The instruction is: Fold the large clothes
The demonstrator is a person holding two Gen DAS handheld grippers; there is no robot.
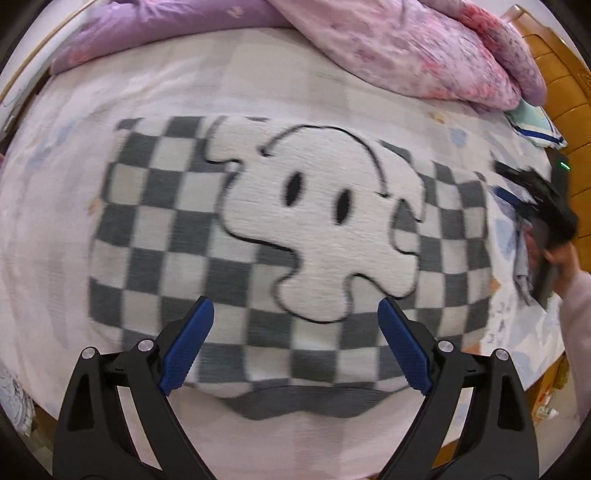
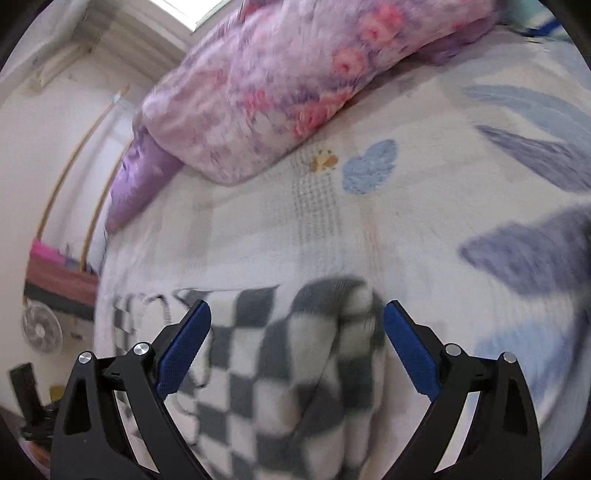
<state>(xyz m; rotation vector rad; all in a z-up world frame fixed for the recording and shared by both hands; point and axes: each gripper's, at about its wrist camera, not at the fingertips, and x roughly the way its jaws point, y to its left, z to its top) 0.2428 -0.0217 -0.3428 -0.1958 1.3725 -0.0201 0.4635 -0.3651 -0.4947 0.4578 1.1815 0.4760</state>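
A grey-and-white checkered fleece garment (image 1: 177,236) with a big white cartoon patch (image 1: 321,225) lies flat on the bed, its grey hem (image 1: 295,402) nearest me. My left gripper (image 1: 295,314) hovers above its near part, open, nothing between the blue pads (image 1: 188,343). In the left wrist view my right gripper (image 1: 532,195) shows blurred at the garment's right edge, held by a hand (image 1: 565,262). In the right wrist view the right gripper (image 2: 297,317) is open over a bunched corner of the checkered garment (image 2: 295,376), pads apart from the cloth.
The bed sheet (image 1: 258,81) is pale with blue and purple leaf prints (image 2: 369,166). A pink floral quilt (image 1: 417,48) and purple bedding (image 1: 155,29) are heaped at the far side. A wooden headboard (image 1: 569,85) stands right; a fan (image 2: 40,328) stands off the bed.
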